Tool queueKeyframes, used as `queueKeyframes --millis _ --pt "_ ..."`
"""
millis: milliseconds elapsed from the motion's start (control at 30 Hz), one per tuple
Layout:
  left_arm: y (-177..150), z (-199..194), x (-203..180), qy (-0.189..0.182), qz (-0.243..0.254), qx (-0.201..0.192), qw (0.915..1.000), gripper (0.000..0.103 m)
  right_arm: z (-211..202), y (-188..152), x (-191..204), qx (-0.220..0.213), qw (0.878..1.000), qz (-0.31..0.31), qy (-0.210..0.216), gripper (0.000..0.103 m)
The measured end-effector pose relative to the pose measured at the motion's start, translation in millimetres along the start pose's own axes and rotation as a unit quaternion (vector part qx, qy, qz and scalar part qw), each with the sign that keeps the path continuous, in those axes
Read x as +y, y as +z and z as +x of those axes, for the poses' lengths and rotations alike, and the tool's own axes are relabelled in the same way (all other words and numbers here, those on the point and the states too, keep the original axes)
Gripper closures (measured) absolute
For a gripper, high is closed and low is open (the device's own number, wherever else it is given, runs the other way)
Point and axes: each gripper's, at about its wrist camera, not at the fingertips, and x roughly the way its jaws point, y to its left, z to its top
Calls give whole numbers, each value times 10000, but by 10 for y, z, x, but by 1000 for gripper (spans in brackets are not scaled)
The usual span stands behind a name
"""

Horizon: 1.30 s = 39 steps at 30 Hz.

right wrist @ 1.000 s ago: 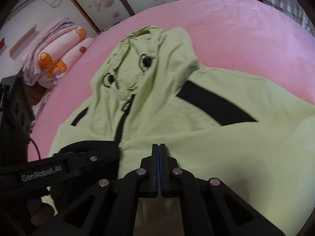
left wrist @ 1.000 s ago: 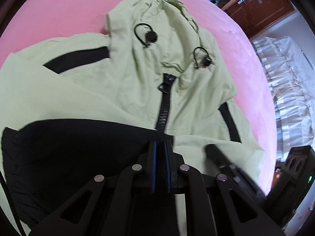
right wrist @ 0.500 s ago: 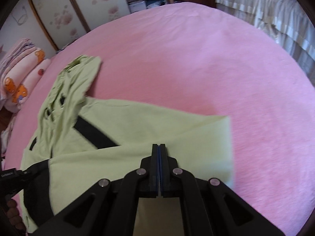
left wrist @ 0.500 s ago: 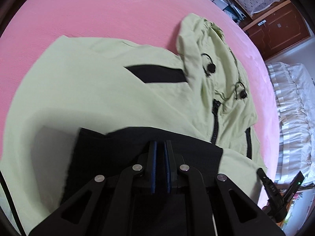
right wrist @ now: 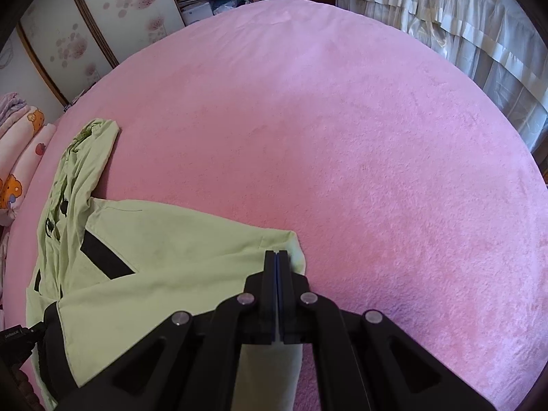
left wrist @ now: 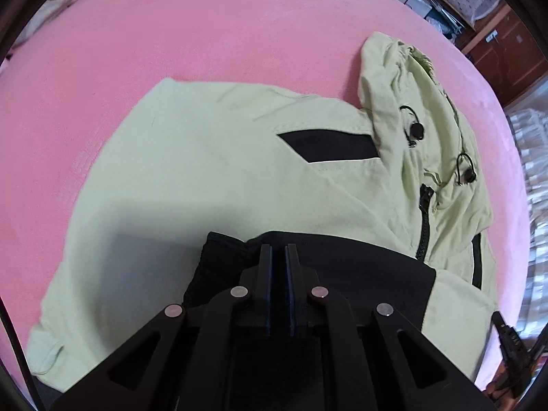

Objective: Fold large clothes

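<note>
the pale green hooded jacket with black panels (left wrist: 219,178) is lying spread on the pink fleece-covered bed (right wrist: 342,120). the left hand-held gripper (left wrist: 278,251) is clamping its black hem band (left wrist: 342,260) and the right hand-held gripper (right wrist: 277,257) is pinching its green edge, likely holding the cloth taut for a straight fold.

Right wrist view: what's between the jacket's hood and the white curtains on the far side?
Only bare pink bedcover in the right wrist view. Nothing lies on it between the hood and the white curtains.
</note>
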Motion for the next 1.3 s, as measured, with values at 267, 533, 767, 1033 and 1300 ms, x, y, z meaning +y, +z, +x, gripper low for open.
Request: queueKeyframes --millis 267,533,767,1033,1300 --pt "302 -568 -321 0 749 141 9971 93 -242 226 400 536 9916 -391 1111 103" --pt "1009 -787 -775 -18 1899 501 9805 77 -243 875 1037 1085 9704 -763 2020 102" --pt "1796 -769 -1148 400 2373 706 9680 76 -83 1570 1430 1408 9709 -258 1919 73" --pt "2351 -486 -1467 436 2347 566 9694 56 214 1859 1858 1618 9721 -209 1683 57" --pt "2464 62 -1457 -58 2211 79 9752 47 656 1797 2122 1288 9692 -220 2088 57"
